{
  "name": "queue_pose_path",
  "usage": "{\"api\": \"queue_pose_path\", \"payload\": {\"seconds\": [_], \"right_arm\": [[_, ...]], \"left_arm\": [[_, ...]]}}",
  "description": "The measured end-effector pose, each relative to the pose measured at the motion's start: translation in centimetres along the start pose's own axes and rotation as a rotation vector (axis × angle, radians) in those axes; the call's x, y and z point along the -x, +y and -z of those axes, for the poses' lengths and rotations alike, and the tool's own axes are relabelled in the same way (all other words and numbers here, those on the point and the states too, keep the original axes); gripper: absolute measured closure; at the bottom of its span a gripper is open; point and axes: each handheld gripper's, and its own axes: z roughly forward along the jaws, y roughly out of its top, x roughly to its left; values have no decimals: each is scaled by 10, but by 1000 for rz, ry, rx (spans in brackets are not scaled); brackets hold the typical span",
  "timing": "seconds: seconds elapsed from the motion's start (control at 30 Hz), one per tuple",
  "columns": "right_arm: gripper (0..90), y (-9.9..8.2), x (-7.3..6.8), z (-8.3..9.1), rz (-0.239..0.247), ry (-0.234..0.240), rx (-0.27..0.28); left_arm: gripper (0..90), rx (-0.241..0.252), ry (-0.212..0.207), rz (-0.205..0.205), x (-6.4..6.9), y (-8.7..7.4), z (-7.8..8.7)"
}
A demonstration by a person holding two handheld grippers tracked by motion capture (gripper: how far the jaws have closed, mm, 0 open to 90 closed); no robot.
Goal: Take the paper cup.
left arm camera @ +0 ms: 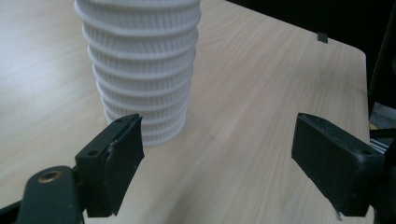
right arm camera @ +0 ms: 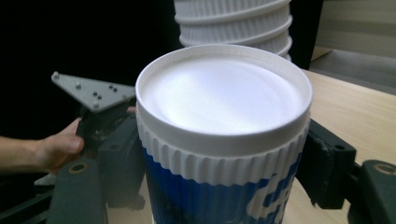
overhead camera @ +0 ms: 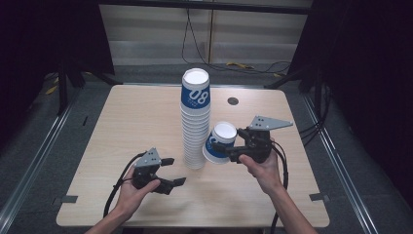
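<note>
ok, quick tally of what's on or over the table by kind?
Cup stacks: 1
Loose cups, held in the right gripper: 1
Grippers: 2, the left gripper being open and holding nothing
Total: 4

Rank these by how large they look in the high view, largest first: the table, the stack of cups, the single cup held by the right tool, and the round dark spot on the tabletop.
1. Table
2. Stack of cups
3. Single cup, gripped by the right tool beside the stack
4. Round dark spot

The gaps are clear, so no two are close enough to leave unranked.
</note>
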Motion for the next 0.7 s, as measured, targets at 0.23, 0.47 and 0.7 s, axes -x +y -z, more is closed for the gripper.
{"api": "queue_pose_path", "payload": {"seconds": [0.23,0.47,0.7], "right_arm": [[270,-13,-4,0,-12,24,-11],[270,-30,-3,-5,-52,41,-18],[270,-42,-3,-12,-67,65,-32]], "left_arm": [[167,29,-47,-45,10,17,-14],[167,38,-97,-44,19,14,-16],[167,66,-99,-73,24,8,-13]]}}
